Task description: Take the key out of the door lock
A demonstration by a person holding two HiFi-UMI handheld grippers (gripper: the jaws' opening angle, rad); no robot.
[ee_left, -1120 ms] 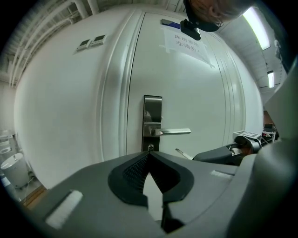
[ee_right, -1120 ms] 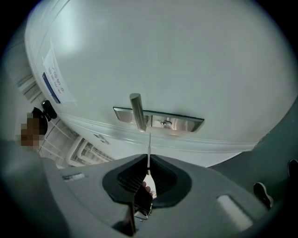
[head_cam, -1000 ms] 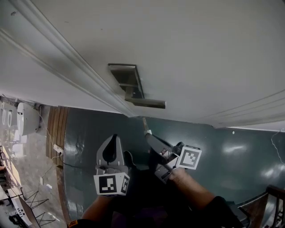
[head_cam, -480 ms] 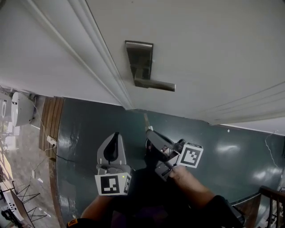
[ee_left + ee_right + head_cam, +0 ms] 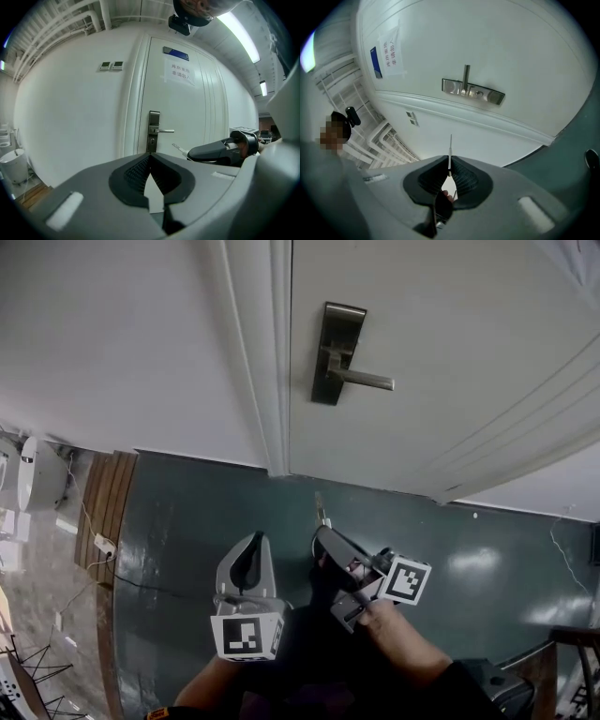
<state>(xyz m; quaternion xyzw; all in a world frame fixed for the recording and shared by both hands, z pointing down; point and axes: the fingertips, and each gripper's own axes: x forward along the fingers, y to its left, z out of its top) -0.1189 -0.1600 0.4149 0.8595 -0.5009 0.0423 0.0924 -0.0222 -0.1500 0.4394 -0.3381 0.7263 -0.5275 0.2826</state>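
The steel lock plate (image 5: 335, 352) with its lever handle (image 5: 363, 380) sits on the white door (image 5: 450, 334), well ahead of both grippers. My right gripper (image 5: 323, 535) is shut on the key (image 5: 320, 506), whose thin blade sticks out past the jaw tips toward the door. In the right gripper view the key (image 5: 450, 151) stands edge-on between the pads, below the lock plate (image 5: 473, 91). My left gripper (image 5: 253, 546) hangs beside it, shut with nothing in it. The left gripper view shows the lock plate (image 5: 153, 131) and the key (image 5: 178, 147) away from the door.
A white door frame (image 5: 274, 352) and white wall (image 5: 112, 334) lie left of the door. The floor (image 5: 187, 521) is dark green. A white bin (image 5: 39, 474) and a wooden strip (image 5: 111, 498) stand at the far left. A paper notice (image 5: 180, 72) hangs on the door.
The head view has swung, so the lock plate and handle now sit farther right and more upright. Both grippers sit slightly lower in view; the right one still grips the key.
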